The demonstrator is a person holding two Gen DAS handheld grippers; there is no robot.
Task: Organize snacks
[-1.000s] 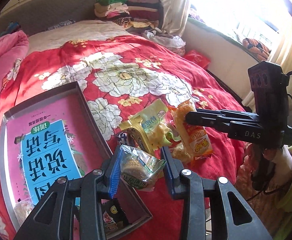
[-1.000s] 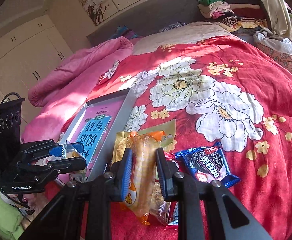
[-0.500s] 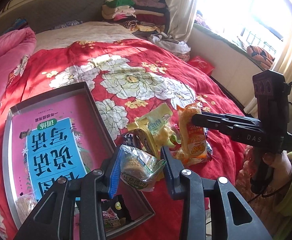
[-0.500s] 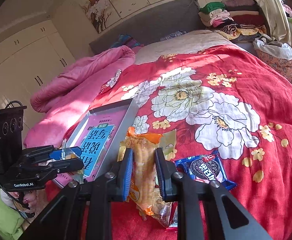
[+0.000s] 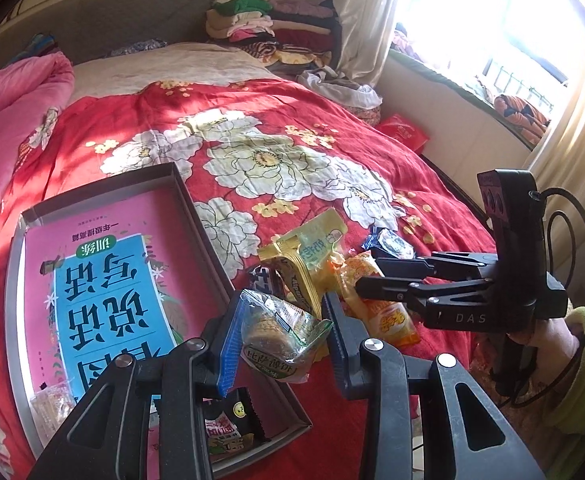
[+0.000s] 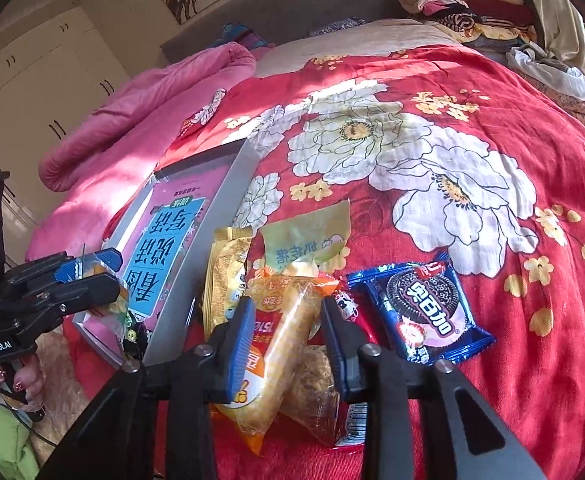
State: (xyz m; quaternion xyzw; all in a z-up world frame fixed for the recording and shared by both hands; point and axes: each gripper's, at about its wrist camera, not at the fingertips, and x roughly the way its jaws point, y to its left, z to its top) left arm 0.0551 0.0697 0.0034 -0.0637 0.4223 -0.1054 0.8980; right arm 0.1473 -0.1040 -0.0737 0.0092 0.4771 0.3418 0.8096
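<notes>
My left gripper (image 5: pixel 280 320) is shut on a clear-wrapped cracker packet (image 5: pixel 280 336), held just above the near right corner of the grey tray (image 5: pixel 196 216). The tray holds a pink-and-blue book, a small black-and-yellow packet (image 5: pixel 232 420) and a clear packet (image 5: pixel 52 400). My right gripper (image 6: pixel 286 340) is opening around an orange bread packet (image 6: pixel 284 332), which lies on the snack pile between the parted pads. A blue cookie packet (image 6: pixel 420 312), a pale yellow packet (image 6: pixel 308 236) and a gold packet (image 6: pixel 224 276) lie around it on the red floral bedspread.
A pink quilt (image 6: pixel 152 96) is bunched along the left of the bed. Folded clothes (image 5: pixel 260 28) are stacked at the head end. A window ledge (image 5: pixel 472 92) and a red bag (image 5: pixel 404 132) are to the right. A hand in a green sleeve (image 5: pixel 572 344) holds the right gripper.
The right gripper sank with the orange packet and its jaws spread apart, so the packet now rests on the pile. The left gripper kept its grip and stayed in place.
</notes>
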